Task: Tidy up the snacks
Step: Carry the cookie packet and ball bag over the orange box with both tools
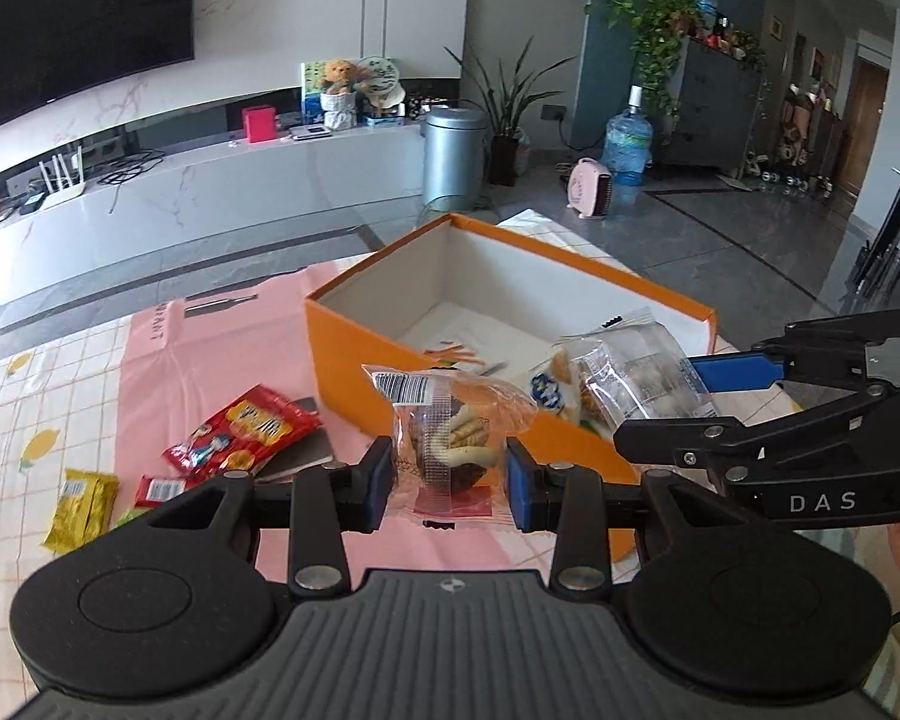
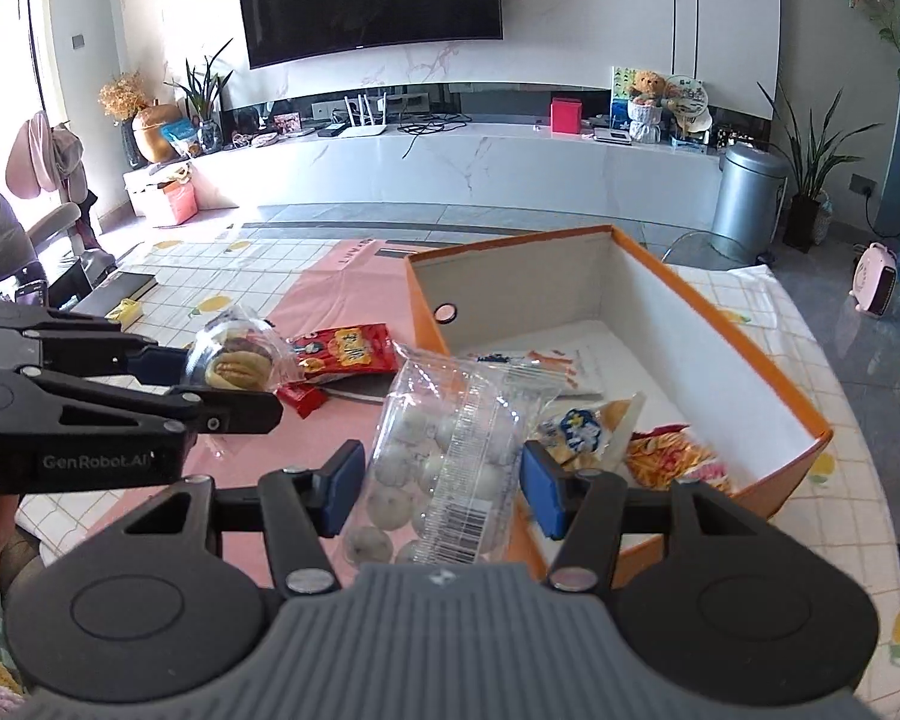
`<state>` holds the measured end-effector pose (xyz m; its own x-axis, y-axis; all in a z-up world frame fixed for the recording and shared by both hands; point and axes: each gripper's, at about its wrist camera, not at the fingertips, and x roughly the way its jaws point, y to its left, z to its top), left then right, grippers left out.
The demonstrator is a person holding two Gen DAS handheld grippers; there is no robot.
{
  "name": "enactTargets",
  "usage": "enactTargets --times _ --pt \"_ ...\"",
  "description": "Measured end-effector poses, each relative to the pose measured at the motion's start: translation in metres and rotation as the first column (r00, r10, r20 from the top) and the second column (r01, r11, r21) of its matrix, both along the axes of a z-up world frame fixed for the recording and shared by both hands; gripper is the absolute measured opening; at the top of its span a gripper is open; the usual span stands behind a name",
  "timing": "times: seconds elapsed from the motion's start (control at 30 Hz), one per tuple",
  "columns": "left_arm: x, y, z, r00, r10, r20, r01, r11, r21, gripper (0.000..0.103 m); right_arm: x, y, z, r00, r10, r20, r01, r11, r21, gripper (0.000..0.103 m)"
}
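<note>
My left gripper (image 1: 448, 483) is shut on a clear pack of cookies (image 1: 450, 438), held above the pink mat just in front of the orange box (image 1: 354, 354). It also shows in the right wrist view (image 2: 234, 369), left of the box (image 2: 774, 384). My right gripper (image 2: 438, 483) is shut on a clear pack of white round snacks (image 2: 444, 456), held over the box's near corner. It shows in the left wrist view (image 1: 678, 387) with its pack (image 1: 636, 378). Several snack packs (image 2: 576, 426) lie inside the box.
A red snack bag (image 1: 246, 429), a small red pack (image 1: 159, 489) and a yellow pack (image 1: 84, 507) lie on the pink mat (image 1: 210, 348) left of the box. A dark notebook (image 1: 303, 453) lies under the red bag. A black book (image 2: 117, 288) lies at the table's far left.
</note>
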<state>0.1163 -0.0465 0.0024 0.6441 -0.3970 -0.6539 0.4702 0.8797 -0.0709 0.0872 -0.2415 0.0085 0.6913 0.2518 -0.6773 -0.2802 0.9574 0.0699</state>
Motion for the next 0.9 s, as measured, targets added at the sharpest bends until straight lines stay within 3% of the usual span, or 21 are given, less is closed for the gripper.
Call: enactTargets --times 0.1,0.23,0.4,0.63,0.9 --pt "0.023 -0.02 0.008 0.999 -0.05 -0.012 0.05 0.999 0.0 0.043 0.018 -0.017 0.009 1.0 0.012 -0.007 -0.013 0.999 -0.052 0.055" --pt "0.053 -0.05 0.011 0.993 -0.115 -0.012 0.116 0.992 0.055 0.043 0.052 -0.036 0.011 0.998 0.044 -0.036 -0.048 0.993 -0.111 0.055" --pt "0.089 -0.081 0.0 0.98 -0.187 -0.068 0.194 0.973 0.122 0.043 0.107 -0.051 -0.002 0.994 0.079 -0.079 -0.092 0.977 -0.192 0.055" --pt "0.134 -0.11 -0.038 0.952 -0.257 -0.165 0.293 0.921 0.255 0.043 0.178 -0.054 -0.037 0.975 0.146 -0.167 -0.188 0.944 -0.272 0.055" --pt "0.175 -0.119 -0.075 0.919 -0.264 -0.291 0.359 0.867 0.345 0.043 0.22 -0.043 -0.072 0.935 0.229 -0.271 -0.312 0.893 -0.324 0.055"
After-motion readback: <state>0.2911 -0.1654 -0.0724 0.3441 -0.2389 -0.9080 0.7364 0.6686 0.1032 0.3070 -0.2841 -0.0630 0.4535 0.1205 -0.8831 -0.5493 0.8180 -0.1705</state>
